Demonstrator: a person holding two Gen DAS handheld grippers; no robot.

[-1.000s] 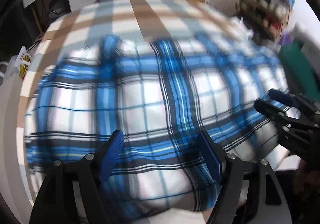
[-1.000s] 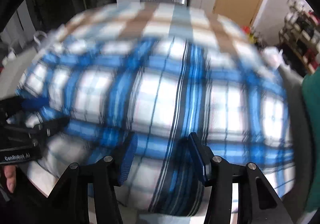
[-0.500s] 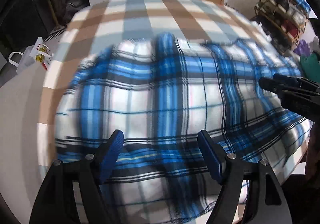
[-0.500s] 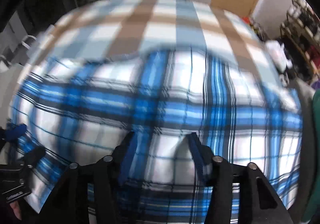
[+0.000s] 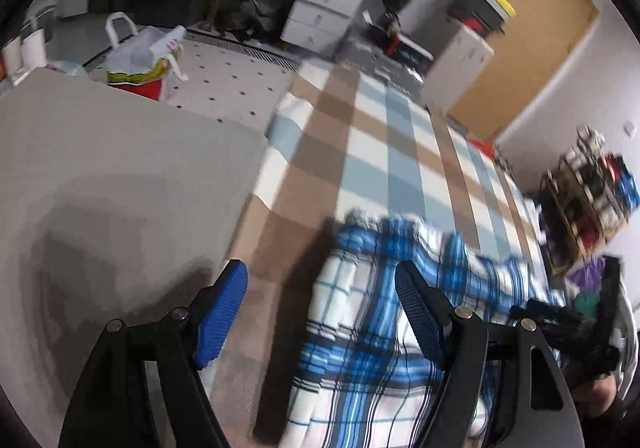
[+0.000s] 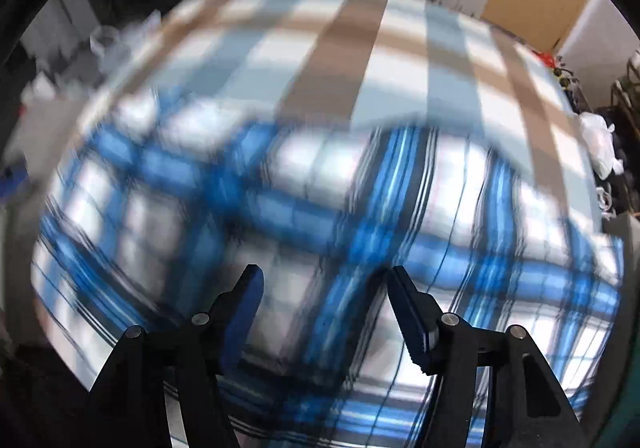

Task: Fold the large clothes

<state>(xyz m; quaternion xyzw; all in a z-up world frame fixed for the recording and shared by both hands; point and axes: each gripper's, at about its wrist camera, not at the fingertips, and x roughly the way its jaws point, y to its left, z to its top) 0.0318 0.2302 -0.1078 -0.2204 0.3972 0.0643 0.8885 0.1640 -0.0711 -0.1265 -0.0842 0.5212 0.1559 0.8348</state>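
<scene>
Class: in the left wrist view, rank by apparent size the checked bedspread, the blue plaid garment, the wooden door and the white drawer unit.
1. checked bedspread
2. blue plaid garment, though nearness to the camera enlarges it
3. wooden door
4. white drawer unit

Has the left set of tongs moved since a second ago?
Yes. The left tongs have swung leftwards: they were over the blue plaid shirt; now they straddle its left edge, with the grey floor beside the bed filling the view.
</scene>
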